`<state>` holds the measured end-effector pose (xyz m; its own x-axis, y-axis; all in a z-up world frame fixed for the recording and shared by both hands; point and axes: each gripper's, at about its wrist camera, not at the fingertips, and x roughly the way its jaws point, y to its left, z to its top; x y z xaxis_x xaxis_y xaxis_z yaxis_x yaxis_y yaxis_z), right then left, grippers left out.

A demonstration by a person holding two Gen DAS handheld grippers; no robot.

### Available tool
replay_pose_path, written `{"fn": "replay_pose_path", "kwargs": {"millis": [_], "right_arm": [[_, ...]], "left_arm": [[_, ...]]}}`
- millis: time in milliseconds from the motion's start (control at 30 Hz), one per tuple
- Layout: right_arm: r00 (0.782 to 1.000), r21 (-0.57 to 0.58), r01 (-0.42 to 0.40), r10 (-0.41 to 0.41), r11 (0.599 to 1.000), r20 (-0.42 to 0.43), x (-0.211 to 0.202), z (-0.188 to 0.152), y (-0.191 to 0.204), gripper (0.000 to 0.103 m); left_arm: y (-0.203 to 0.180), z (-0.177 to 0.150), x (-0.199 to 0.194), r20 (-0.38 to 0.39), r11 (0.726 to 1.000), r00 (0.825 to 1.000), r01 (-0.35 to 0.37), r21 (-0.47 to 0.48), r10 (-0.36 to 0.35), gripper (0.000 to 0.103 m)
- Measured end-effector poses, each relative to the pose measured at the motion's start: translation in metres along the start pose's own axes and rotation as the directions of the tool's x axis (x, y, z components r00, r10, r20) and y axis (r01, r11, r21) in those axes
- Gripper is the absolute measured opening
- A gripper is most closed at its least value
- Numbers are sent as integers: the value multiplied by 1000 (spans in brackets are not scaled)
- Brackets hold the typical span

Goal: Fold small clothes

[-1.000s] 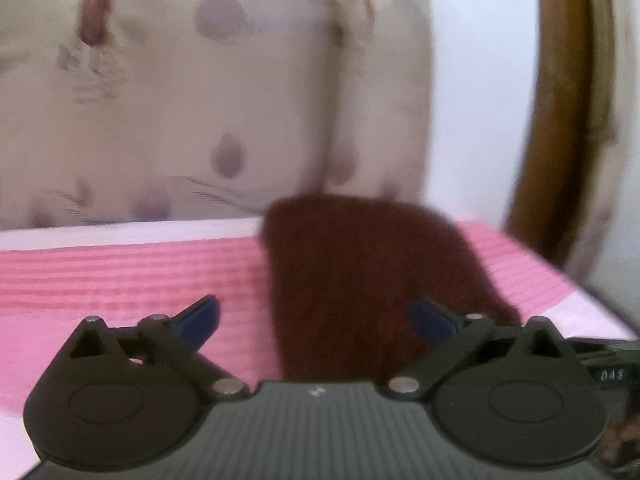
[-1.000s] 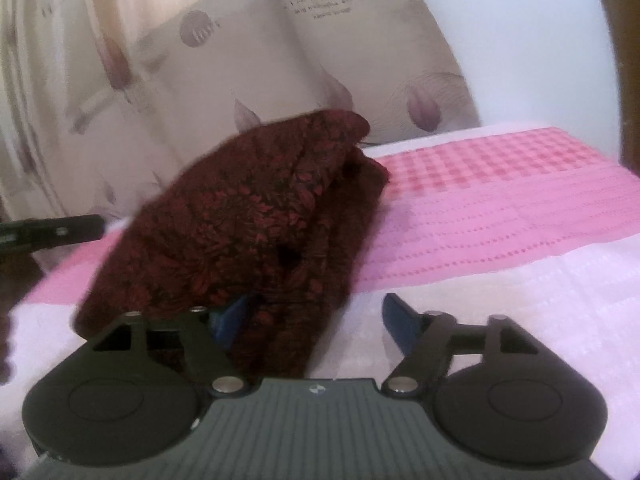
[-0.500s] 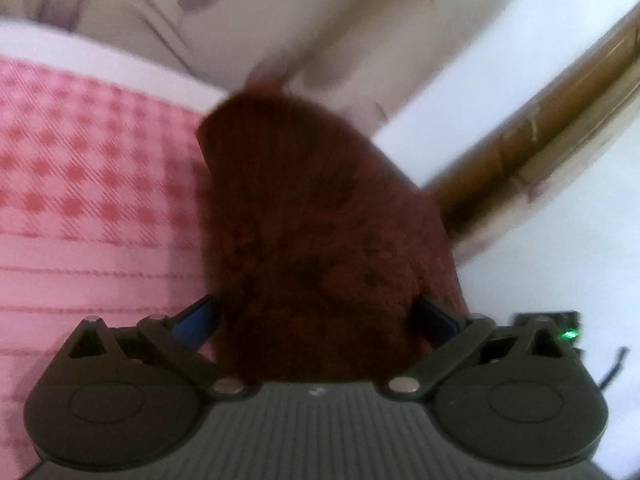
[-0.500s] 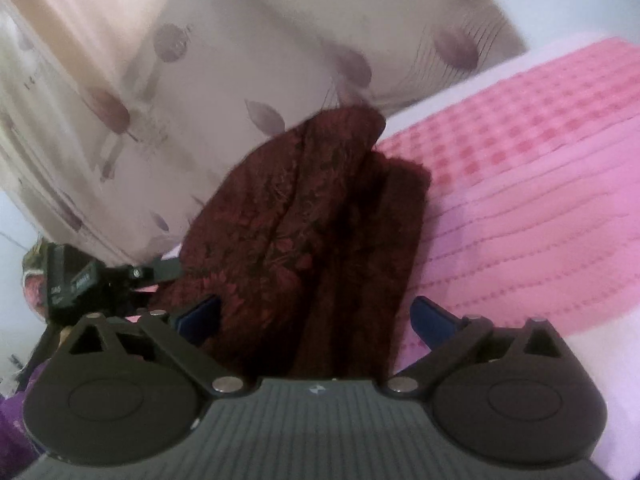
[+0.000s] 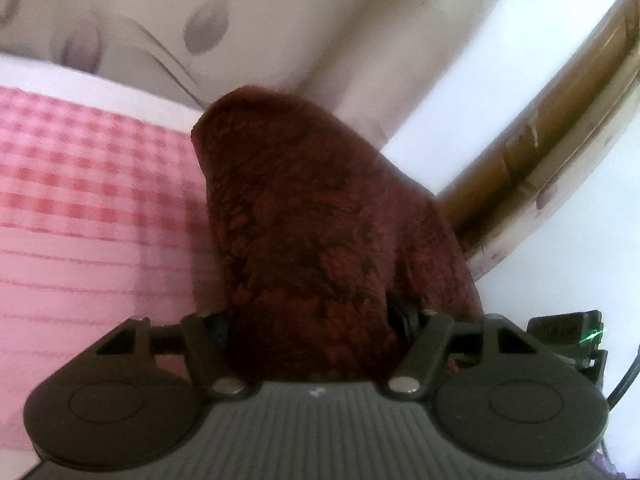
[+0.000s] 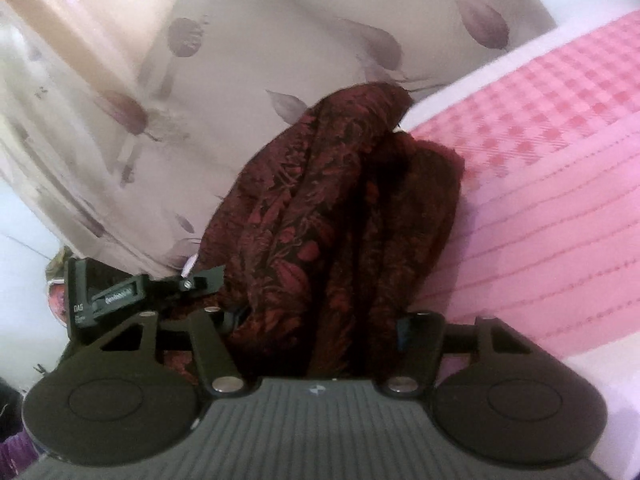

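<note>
garment (image 6: pixel 332 216) on bedspread (image 6: pixel 552 168), curtain (image 6: pixel 224 80) behind

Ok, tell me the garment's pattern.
Dark maroon garment with a red leaf-like print, clearest in the right wrist view.

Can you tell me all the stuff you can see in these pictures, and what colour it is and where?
patterned cloth: one, dark red with black leafy pattern, bunched and lifted off the bed, held at both grippers
bed cover: one, pink checks and stripes with a white edge, under and beside the cloth
curtain: one, beige with purple leaf prints, behind the bed
wooden frame: one, brown, curved, at the right of the left wrist view
wall: white, behind the frame
left gripper: black, closed on the cloth
right gripper: black, closed on the cloth
</note>
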<state>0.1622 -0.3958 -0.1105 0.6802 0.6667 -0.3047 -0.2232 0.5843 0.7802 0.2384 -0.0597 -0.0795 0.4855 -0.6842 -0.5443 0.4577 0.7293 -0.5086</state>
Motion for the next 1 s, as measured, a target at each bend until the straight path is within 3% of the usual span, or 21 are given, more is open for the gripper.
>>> {"fn": "replay_pose_path", "kwargs": {"millis": [233,433,667,1000], "right_arm": [[997,-51,-81,82,995,13,-7,-31,65,63],[993,-73,-114,112,991,-22,-1,-66,101,63],[993,-75,-107,102,991,-64,10,-96,122,63],[995,-125,-51,39,991,-95,22,-111,127,63]], "left_arm": [[-15,-22,-86,48,998,997,-60,25,59,69],[-1,-49,-135,52,995,994,-98,0,98,69],[19,-71,-152,56,994,992,-110,-14,111,69],[32,-94,-151,85,991,987,-133,-17,134,70]]}}
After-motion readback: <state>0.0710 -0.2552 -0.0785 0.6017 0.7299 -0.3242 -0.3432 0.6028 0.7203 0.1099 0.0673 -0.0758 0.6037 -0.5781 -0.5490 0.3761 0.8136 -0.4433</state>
